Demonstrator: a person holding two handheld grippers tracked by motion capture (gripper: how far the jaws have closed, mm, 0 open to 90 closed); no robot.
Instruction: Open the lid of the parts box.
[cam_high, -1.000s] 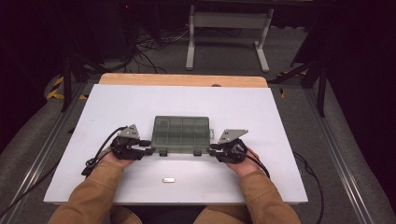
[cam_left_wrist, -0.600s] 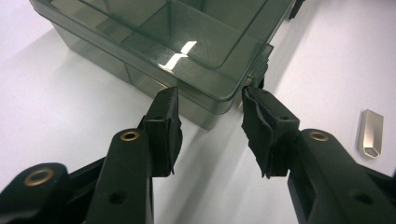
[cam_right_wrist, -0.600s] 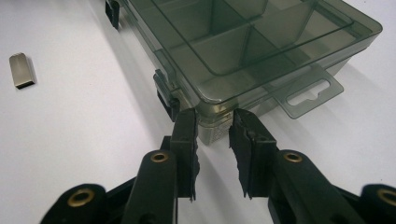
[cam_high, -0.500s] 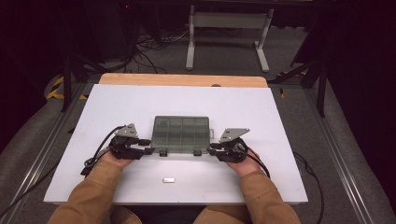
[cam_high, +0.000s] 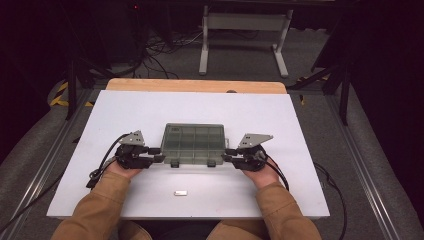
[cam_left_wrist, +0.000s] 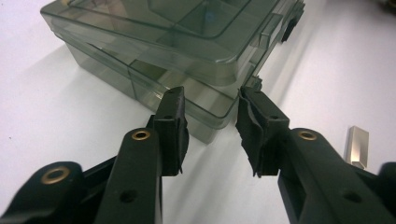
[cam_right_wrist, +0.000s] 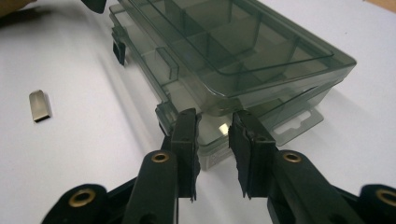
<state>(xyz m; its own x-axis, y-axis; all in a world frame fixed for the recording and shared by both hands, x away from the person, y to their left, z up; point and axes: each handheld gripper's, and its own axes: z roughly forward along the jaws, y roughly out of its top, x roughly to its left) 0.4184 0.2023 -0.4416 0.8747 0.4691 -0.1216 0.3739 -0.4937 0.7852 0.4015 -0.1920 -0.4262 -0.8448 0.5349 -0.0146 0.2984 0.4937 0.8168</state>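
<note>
With parted fingers, the left gripper (cam_high: 159, 158) and right gripper (cam_high: 226, 157) flanked the smoky transparent plastic compartment box (cam_high: 194, 144), probably needing next to close on its corners.

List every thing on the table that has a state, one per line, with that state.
Clear plastic organizer box: flat on the table, lid down, its front latches not visibly fastened.
Left gripper: jaws open, at the box's near left corner, not clamped.
Right gripper: jaws open, at the box's near right corner, not clamped.
Small metal piece: lying loose on the table, in front of the box, untouched.
</note>
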